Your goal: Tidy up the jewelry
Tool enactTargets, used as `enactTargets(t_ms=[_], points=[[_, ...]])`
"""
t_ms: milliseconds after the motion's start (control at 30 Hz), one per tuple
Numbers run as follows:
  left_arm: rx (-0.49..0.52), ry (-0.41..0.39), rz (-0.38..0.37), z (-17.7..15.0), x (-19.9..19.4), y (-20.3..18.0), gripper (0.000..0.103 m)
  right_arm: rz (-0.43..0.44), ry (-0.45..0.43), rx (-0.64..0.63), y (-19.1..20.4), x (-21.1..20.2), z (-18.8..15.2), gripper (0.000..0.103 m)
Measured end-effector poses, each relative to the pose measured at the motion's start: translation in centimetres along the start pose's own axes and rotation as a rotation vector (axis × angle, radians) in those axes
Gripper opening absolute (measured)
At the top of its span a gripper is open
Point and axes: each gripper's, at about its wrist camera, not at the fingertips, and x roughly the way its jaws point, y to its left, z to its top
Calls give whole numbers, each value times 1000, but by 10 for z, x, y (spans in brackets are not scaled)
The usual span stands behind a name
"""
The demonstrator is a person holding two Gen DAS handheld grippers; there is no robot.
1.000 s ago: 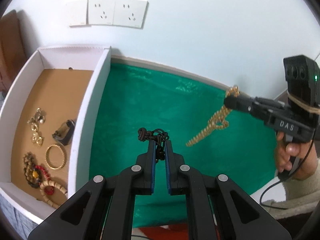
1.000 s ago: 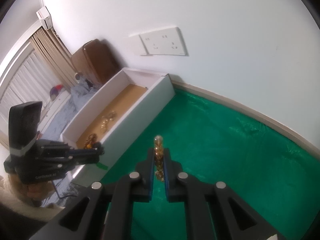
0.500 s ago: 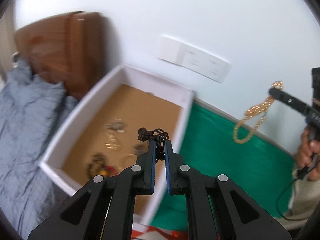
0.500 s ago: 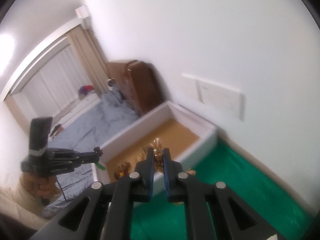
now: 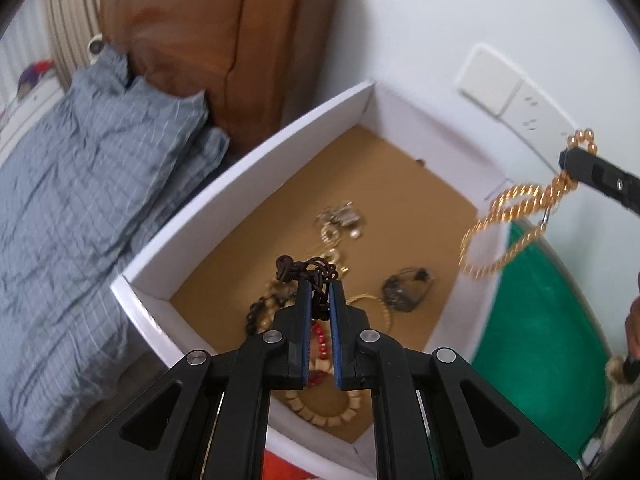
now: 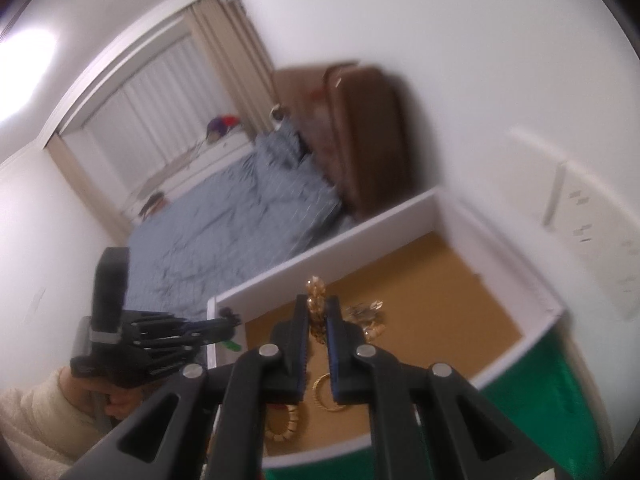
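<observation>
My left gripper (image 5: 319,286) is shut on a dark knotted cord (image 5: 306,270) and hangs over the white box (image 5: 256,160) with a brown floor. Several pieces lie in the box: a red and cream bead bracelet (image 5: 320,412), a gold bangle (image 5: 378,304), a dark clip (image 5: 404,286) and silver pieces (image 5: 340,218). My right gripper (image 6: 317,306) is shut on a gold bead chain (image 6: 316,292) above the same box (image 6: 332,256). In the left wrist view that chain (image 5: 508,220) dangles in loops from the right gripper's tip over the box's right wall.
A green cloth (image 5: 548,320) covers the table to the right of the box. Left of the box lies a grey striped bedcover (image 5: 80,200) against a brown headboard (image 5: 224,32). White wall sockets (image 5: 516,104) sit behind. A person's hand in a cream sleeve (image 6: 40,412) holds the left gripper.
Both grippers have swung left from over the green cloth to over the white box, each rolling and carrying its piece. The gold chain now hangs by the box's right wall.
</observation>
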Motion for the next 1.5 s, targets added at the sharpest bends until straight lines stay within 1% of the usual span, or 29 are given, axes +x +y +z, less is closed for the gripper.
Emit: enactTargets(t_ms=[67, 200, 367, 400, 433, 467, 500, 533, 567, 600, 633, 700, 767, 833, 900, 967, 1033, 1100, 1133, 1167, 1200, 1233, 1300, 1400, 1500], points=[[-10, 14, 0, 1, 14, 5, 6, -7, 32, -9, 5, 21, -3, 8], [-15, 28, 6, 4, 32, 8, 7, -9, 133, -18, 12, 61, -18, 8], [-8, 13, 5, 2, 33, 3, 8, -23, 223, -33, 16, 92, -37, 10], [-8, 6, 11, 1, 31, 1, 12, -28, 225, -35, 16, 94, -39, 10], [-7, 0, 18, 1, 29, 0, 16, -34, 224, -33, 17, 95, -39, 11], [-7, -9, 23, 0, 24, -1, 31, -40, 216, -29, 17, 95, -38, 14], [-6, -25, 28, -1, 18, -3, 46, -56, 198, -22, 17, 90, -38, 27], [-2, -48, 38, -3, 11, -5, 51, -68, 184, -18, 15, 88, -35, 43], [6, -68, 51, -4, 5, -7, 59, -86, 164, -15, 14, 81, -32, 48], [15, -82, 63, -5, -1, -10, 66, -104, 144, -14, 15, 75, -29, 53], [27, -98, 84, -6, -8, -14, 70, -117, 129, -15, 15, 66, -28, 53], [43, -129, 135, -11, -22, -22, 90, -140, 115, -15, 16, 55, -24, 53], [50, -165, 196, -16, -36, -31, 101, -168, 103, -13, 18, 40, -25, 55], [53, -189, 245, -22, -47, -39, 101, -192, 102, -16, 19, 28, -28, 58], [46, -177, 279, -28, -55, -44, 101, -218, 99, -27, 23, 18, -35, 58], [13, -171, 317, -35, -64, -45, 101, -239, 91, -38, 26, 9, -41, 58], [-27, -158, 337, -41, -71, -44, 101, -257, 81, -41, 31, 3, -47, 58], [-59, -121, 333, -46, -75, -42, 101, -279, 76, -38, 34, -2, -54, 59], [-68, -103, 323, -49, -76, -41, 101, -286, 80, -36, 36, -5, -58, 61], [-80, -84, 312, -51, -76, -41, 101, -288, 85, -34, 37, -7, -61, 64], [-99, -68, 300, -55, -79, -40, 101, -288, 90, -35, 39, -8, -65, 71], [-115, -68, 292, -59, -82, -40, 101, -291, 95, -38, 42, -9, -67, 74], [-136, -75, 285, -65, -87, -42, 101, -300, 108, -50, 48, -11, -70, 74], [-146, -80, 301, -68, -93, -47, 101, -298, 120, -66, 56, -12, -72, 74], [-152, -106, 323, -68, -101, -50, 101, -308, 127, -78, 61, -13, -71, 74]])
